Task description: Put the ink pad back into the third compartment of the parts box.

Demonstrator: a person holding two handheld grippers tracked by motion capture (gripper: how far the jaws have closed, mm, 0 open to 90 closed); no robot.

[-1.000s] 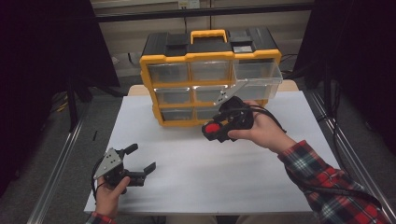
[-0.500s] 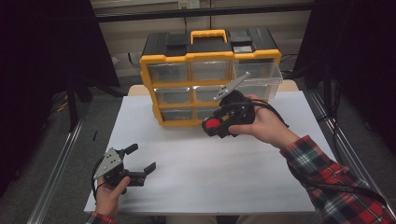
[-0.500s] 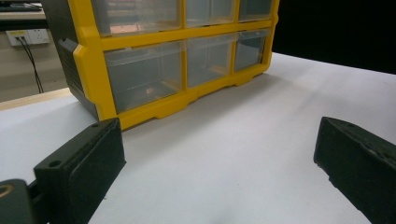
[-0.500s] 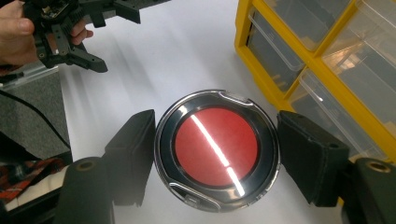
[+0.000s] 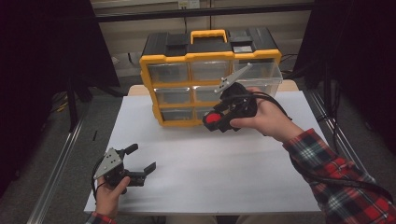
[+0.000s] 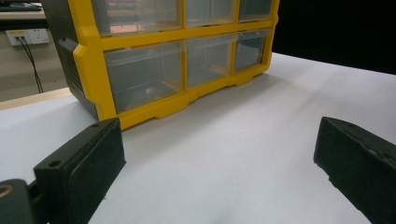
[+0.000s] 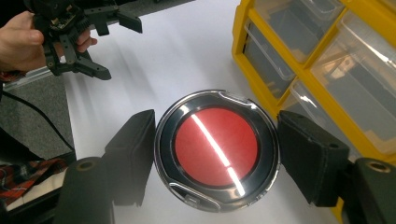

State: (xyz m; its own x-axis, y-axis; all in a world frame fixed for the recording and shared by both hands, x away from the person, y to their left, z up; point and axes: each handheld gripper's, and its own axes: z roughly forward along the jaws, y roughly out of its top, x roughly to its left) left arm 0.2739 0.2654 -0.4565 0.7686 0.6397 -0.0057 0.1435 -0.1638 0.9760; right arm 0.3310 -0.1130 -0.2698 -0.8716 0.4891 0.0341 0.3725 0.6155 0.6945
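High view: right tongs [image 5: 215, 122] carry round red disc [image 5: 213, 121] above surface [image 5: 233, 177], just before yellow drawer cabinet [image 5: 210, 58].

Left gripper view: left tongs [image 6: 219, 172] apart, empty.

Right gripper view: disc [image 7: 216, 149] clamped by rim; glossy, stiff, probably light, slippery; rim the sensible hold.
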